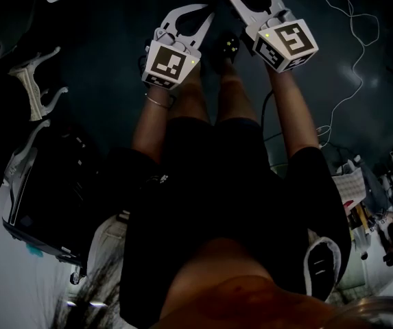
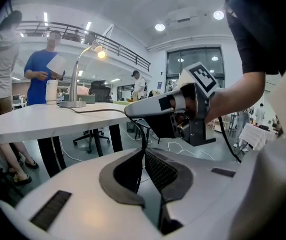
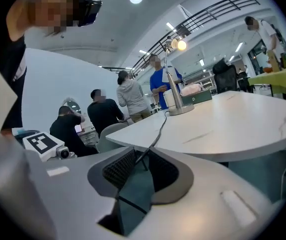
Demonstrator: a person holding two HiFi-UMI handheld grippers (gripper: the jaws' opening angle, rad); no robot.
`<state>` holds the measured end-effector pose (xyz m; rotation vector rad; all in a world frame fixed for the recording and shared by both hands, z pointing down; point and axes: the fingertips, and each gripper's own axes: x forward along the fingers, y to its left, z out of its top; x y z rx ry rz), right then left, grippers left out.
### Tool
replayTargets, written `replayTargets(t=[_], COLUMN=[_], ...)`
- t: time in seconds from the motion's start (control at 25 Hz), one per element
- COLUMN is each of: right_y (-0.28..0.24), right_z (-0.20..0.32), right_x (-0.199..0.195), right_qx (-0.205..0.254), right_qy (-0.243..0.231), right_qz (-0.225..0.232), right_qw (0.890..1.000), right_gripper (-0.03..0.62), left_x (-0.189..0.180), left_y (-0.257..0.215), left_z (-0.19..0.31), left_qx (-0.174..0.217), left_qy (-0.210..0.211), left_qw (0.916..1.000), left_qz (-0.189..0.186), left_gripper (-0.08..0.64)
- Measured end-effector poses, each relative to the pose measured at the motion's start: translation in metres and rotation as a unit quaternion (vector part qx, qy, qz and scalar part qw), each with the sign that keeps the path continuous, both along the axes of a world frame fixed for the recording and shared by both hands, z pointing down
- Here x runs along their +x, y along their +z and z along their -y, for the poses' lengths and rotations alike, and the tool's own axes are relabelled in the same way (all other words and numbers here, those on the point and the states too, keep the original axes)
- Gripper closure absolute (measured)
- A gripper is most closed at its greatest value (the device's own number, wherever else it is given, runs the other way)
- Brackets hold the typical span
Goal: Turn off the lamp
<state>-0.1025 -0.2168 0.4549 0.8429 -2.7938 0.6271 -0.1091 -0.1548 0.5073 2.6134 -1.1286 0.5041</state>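
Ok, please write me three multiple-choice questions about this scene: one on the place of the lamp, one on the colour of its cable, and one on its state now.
1. Where does the lamp stand?
A) on the floor
B) on the white table
C) on a chair

2. What colour is the lamp's cable?
A) red
B) yellow
C) black

3. What is the lamp's state?
A) lit
B) dark
C) tipped over

Answers:
1 B: its base rests on the tabletop.
2 C: a black line runs from the base over the table edge.
3 A: its bulb glows brightly.
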Motion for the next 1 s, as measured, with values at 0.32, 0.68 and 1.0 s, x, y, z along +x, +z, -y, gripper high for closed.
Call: replayTargets(t=[0.32, 0.68, 1.0], right_y=[0.022, 0.055, 0.068], right_z=[-0.011, -0.038, -0.035], right_x=[0.027, 0.013, 0.006], right_qx=[-0.019, -0.037, -0.066], right_qy=[0.015, -0.033, -0.026], right_qz=[0.001, -0.024, -0.017], right_qw=[1.000, 0.998, 0.997], right_gripper=[0.528, 0.528, 0.535], left_x=[-0.005, -0.006, -0.004], left_y=[-0.032, -0.068, -0.085], left_z=[0.007, 0.007, 0.005], left_qx=[0.026, 0.051, 0.057], left_qy=[-0.007, -0.002, 0.011], left_qw=[0.9990, 0.9970, 0.9957], left_qz=[-0.036, -0.058, -0.072], left_gripper=[0.537, 0.538, 0.538])
